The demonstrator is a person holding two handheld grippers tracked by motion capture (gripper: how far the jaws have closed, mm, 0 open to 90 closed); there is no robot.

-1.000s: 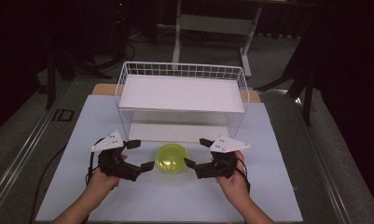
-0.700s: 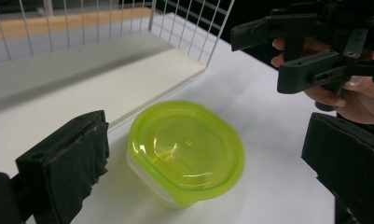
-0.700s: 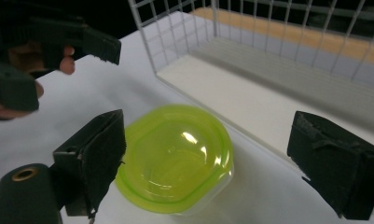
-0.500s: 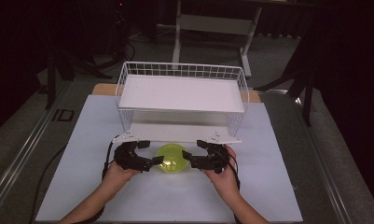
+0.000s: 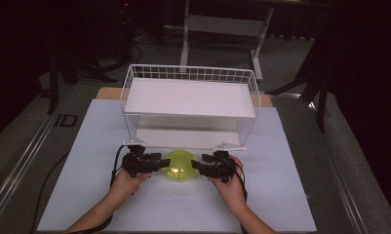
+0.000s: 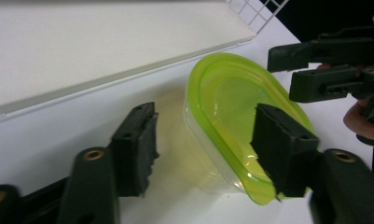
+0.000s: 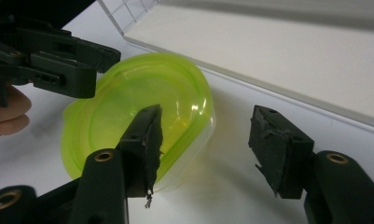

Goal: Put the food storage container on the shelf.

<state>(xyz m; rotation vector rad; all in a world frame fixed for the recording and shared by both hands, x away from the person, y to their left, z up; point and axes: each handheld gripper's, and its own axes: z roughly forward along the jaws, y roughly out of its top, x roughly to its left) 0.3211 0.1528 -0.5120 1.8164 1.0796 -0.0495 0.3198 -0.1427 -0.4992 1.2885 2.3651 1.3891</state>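
Straddling the near rim of the tub (image 6: 231, 121), the left gripper (image 6: 208, 149) has 1 pad inside the hollow and 1 outside the clear wall; its jaws have just been closing and stand about half apart, with a gap visible at the outer pad, so I judge the wall is not yet pinched. The right gripper (image 7: 205, 144) mirrors this from the opposite side, 1 pad over the green rim and 1 outside, jaws likewise just closing and not yet pressing as far as I can tell. From above, both grippers, left (image 5: 156, 165) and right (image 5: 198, 165), flank the tub (image 5: 178, 165), which sits upright and empty on the white mat (image 5: 86, 146) just in front of the wire rack (image 5: 190, 73). Approach and placement look done; what remains is closing onto the rim on both sides, then lifting, perhaps toward the rack.
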